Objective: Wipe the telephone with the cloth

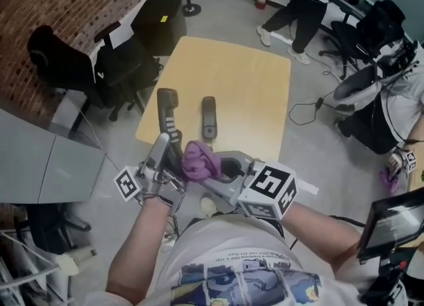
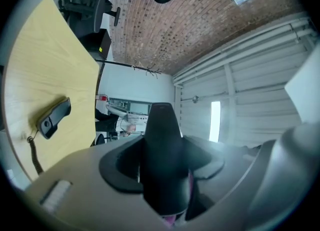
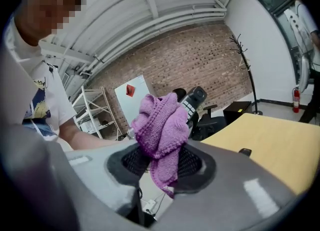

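Evidently the wiping is only getting started, or at most partly done. The left gripper [image 1: 169,155] has its fingers [image 2: 117,166] clenched on the lower end of the black handset [image 1: 167,107]. It holds the handset up in the air, off the near edge of the tabletop [image 1: 245,79], with the keypad end tilted upward. The right gripper [image 1: 215,169] has its fingers [image 3: 131,162] clamped on the bunched purple cloth [image 1: 199,159]. The cloth sits right at the lower part of the handset, just beside the left gripper. Whether it is pressing on the plastic or a hair short of it cannot be told. From the right gripper view the handset rises directly behind the cloth, so the two are lined up for a stroke along its length. Nothing shows how much of the surface has been covered; no smear or dust marks are visible either way. The base [image 1: 209,118] lies alone on the tabletop, well apart from both grippers, with its cord trailing toward the near edge. What is left, in my judgement, is to run the cloth up the handset's face and back, perhaps pass over the base too, and set the handset down.
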`<state>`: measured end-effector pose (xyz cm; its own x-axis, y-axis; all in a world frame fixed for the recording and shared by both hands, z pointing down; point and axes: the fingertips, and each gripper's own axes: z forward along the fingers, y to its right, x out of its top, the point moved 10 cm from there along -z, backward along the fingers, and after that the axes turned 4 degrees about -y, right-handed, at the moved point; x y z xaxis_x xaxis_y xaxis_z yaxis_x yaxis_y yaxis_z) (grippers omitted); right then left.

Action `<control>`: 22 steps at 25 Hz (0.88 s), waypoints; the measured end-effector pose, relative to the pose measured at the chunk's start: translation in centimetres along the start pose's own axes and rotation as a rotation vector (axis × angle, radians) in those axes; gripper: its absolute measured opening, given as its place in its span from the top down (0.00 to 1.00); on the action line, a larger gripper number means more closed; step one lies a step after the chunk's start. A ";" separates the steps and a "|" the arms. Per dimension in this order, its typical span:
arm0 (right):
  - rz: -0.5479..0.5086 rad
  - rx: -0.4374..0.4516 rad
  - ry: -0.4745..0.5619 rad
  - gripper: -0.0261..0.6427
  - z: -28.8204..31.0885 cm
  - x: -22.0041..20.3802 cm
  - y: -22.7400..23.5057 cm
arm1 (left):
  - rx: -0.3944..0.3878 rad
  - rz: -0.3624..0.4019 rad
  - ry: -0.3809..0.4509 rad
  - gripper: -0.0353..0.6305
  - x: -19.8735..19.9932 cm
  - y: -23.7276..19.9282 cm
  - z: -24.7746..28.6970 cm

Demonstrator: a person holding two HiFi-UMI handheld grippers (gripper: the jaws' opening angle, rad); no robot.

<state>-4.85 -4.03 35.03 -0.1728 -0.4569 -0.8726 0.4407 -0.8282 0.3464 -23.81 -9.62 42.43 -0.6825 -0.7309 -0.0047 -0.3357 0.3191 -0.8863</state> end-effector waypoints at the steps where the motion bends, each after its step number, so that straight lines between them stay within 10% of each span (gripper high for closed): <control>1: 0.008 -0.008 -0.002 0.78 0.1 -0.3 0.3 | 0.001 -0.002 -0.004 0.56 0.0 -0.1 0.0; 14: 0.057 -0.127 0.047 0.78 -4.2 0.8 5.4 | 0.088 0.092 -0.076 0.56 -1.8 -0.8 2.6; 22: 0.100 -0.205 0.062 0.78 -8.6 -0.3 10.1 | 0.340 0.307 -0.092 0.56 -2.4 -1.7 3.7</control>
<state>7.19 -9.48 35.80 -0.0673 -0.5071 -0.8592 0.6234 -0.6938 0.3606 -19.18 -10.68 42.22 -0.6516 -0.6887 -0.3179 0.1149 0.3247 -0.9388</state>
